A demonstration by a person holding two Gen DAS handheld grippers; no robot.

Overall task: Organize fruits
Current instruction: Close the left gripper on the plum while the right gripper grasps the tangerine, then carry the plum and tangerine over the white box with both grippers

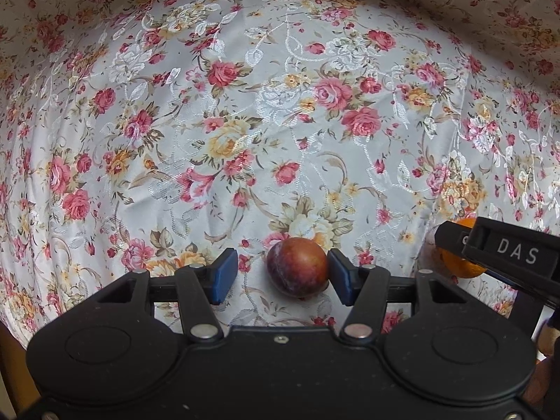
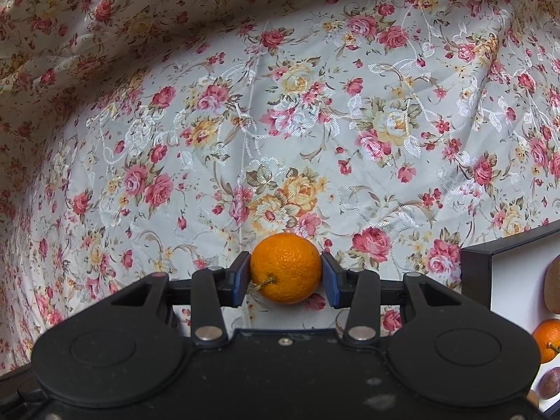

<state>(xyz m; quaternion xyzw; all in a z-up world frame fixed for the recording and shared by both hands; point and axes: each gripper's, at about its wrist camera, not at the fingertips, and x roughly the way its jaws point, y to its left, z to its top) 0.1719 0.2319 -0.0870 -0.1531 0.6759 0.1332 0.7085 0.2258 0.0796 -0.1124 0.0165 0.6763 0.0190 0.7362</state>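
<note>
A dark red plum (image 1: 297, 266) lies on the floral cloth (image 1: 245, 105) between the fingers of my left gripper (image 1: 283, 276). The right pad touches the plum, while the left pad stands a clear gap away, so this gripper is open. In the right wrist view an orange (image 2: 285, 267) with a short stem sits between the blue pads of my right gripper (image 2: 286, 273). Both pads lie against its sides. The same orange (image 1: 463, 269) shows in the left wrist view, half hidden under the right gripper's black body (image 1: 507, 255), just right of the plum.
A black-rimmed white box (image 2: 476, 273) stands at the right edge of the right wrist view. It holds a kiwi (image 2: 554, 287), another orange (image 2: 547, 339) and a plum (image 2: 549, 386). The floral cloth rises in folds at the back.
</note>
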